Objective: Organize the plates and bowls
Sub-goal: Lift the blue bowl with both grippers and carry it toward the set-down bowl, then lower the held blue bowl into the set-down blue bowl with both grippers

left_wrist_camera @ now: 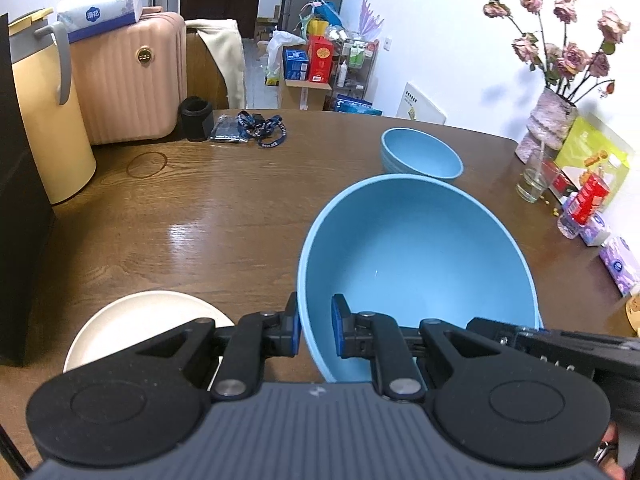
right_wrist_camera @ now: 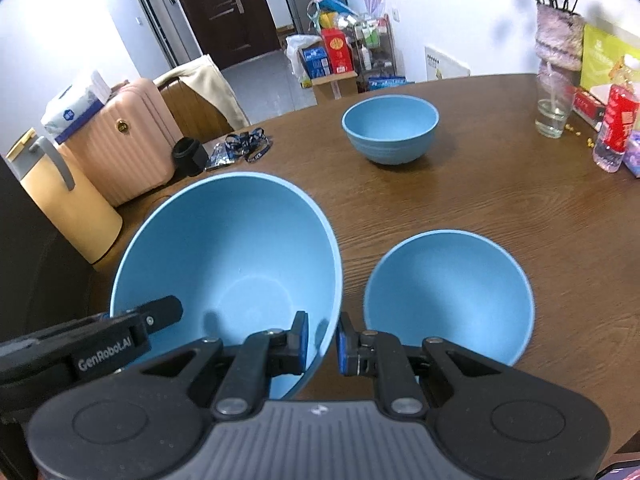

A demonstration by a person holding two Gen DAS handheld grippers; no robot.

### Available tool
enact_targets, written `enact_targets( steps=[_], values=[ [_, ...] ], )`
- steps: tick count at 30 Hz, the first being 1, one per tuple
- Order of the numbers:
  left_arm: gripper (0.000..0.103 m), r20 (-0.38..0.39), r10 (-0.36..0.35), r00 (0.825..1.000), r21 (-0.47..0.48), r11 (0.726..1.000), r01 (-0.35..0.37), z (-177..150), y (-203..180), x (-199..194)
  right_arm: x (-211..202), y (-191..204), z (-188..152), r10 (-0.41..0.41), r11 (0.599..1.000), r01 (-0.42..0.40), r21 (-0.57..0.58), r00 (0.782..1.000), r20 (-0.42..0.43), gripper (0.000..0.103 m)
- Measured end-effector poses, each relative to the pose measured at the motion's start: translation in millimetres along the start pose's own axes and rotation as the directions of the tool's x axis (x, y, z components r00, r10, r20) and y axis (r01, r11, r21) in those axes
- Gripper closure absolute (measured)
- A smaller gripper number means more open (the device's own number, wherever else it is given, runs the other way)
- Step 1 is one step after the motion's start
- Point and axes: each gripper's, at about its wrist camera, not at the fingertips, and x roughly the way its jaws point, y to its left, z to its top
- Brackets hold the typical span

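Both grippers straddle the large blue bowl's [right_wrist_camera: 224,264] rim: left gripper [left_wrist_camera: 315,330] at nine o'clock, right gripper [right_wrist_camera: 322,344] at three; each narrowed around the wall, contact unclear; uneven lifting could tip it onto the medium bowl [right_wrist_camera: 448,296] beside it.

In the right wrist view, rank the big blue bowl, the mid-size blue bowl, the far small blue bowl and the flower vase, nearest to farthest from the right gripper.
1. Big blue bowl: its rim sits between the fingers of the right gripper, left of centre.
2. Mid-size blue bowl: just right of the gripper.
3. Small blue bowl: mid-table, ahead.
4. Flower vase: far right table edge.
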Motion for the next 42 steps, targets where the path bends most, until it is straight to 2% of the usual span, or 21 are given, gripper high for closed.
enact_targets(
  steps=[10,23,31,42],
  values=[
    [0.087,0.024,-0.015,1.0,0.008,1.0,0.015,-25,-38,-24,-34,-28,-18,-0.007,1.0,0.007,0.006,0.999,0.041,0.089],
    [0.087,0.002,-0.019,1.0,0.0,1.0,0.019,-64,-85,-43,-64,-80,-50,-0.008,1.0,0.007,0.02,1.0,0.029,0.089],
    [0.087,-0.003,-0.034,0.999,0.041,0.999,0.034,-59,-98,-35,-64,-93,-49,-0.008,0.998,0.006,0.061,0.999,0.039,0.089],
    [0.087,-0.019,-0.081,0.997,0.049,0.995,0.082,-28,-94,-3,-42,-95,-21,-0.045,0.996,0.042,0.081,0.998,0.038,0.089]
  ],
)
